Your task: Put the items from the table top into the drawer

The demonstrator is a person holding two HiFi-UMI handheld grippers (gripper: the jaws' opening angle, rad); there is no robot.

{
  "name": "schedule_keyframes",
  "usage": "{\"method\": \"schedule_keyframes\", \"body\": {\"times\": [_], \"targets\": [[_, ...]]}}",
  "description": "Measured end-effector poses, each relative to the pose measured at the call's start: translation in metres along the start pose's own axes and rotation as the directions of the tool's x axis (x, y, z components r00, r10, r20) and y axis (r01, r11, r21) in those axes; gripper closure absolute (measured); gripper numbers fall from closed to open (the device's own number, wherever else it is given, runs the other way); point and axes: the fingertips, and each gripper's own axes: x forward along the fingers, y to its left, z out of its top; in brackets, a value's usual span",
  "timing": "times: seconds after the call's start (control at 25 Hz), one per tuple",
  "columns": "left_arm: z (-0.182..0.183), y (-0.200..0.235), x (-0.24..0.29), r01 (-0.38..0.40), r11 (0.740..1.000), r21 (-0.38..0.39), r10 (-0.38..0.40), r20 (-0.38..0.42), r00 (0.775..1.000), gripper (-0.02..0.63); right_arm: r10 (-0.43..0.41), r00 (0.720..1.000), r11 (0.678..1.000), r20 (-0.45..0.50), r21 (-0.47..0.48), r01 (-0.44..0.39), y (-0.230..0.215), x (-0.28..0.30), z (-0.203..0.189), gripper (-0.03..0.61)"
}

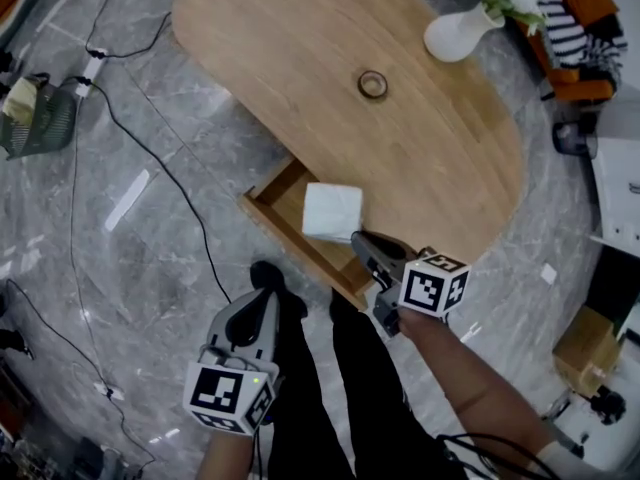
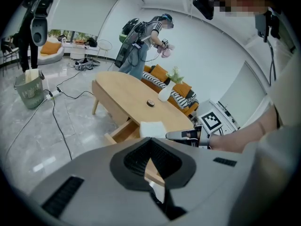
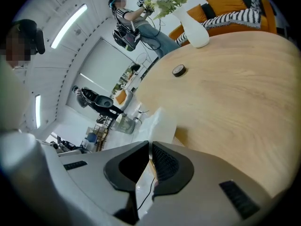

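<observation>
A white packet hangs over the open wooden drawer under the table's near edge. My right gripper is shut on its near corner; in the right gripper view the packet sticks out just past the closed jaws. My left gripper is low over the floor, left of the drawer, jaws together and nothing in them. From the left gripper view the packet and drawer lie ahead. A small tape roll rests on the oval wooden table.
A white vase with flowers stands at the table's far right. Black cables cross the grey floor, near a green basket at left. A cardboard box sits at right. A person stands beyond the table by an orange sofa.
</observation>
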Motion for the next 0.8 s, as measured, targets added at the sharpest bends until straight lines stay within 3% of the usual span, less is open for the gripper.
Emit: {"method": "schedule_keyframes", "body": {"times": [0.4, 0.64, 0.8], "targets": [[-0.01, 0.028, -0.012, 0.001, 1.0, -0.004, -0.001, -0.024, 1.0, 0.614, -0.048, 0.998, 0.997, 0.032, 0.068, 0.046, 0.012, 0.028, -0.03, 0.534], [-0.016, 0.04, -0.016, 0.008, 1.0, -0.006, -0.009, -0.035, 0.999, 0.614, -0.12, 0.99, 0.978, 0.069, 0.179, 0.106, -0.002, 0.04, -0.038, 0.532], [-0.018, 0.047, -0.016, 0.011, 1.0, -0.008, -0.012, -0.036, 0.999, 0.614, -0.156, 0.985, 0.972, 0.076, 0.187, 0.14, -0.009, 0.048, -0.041, 0.532]]}}
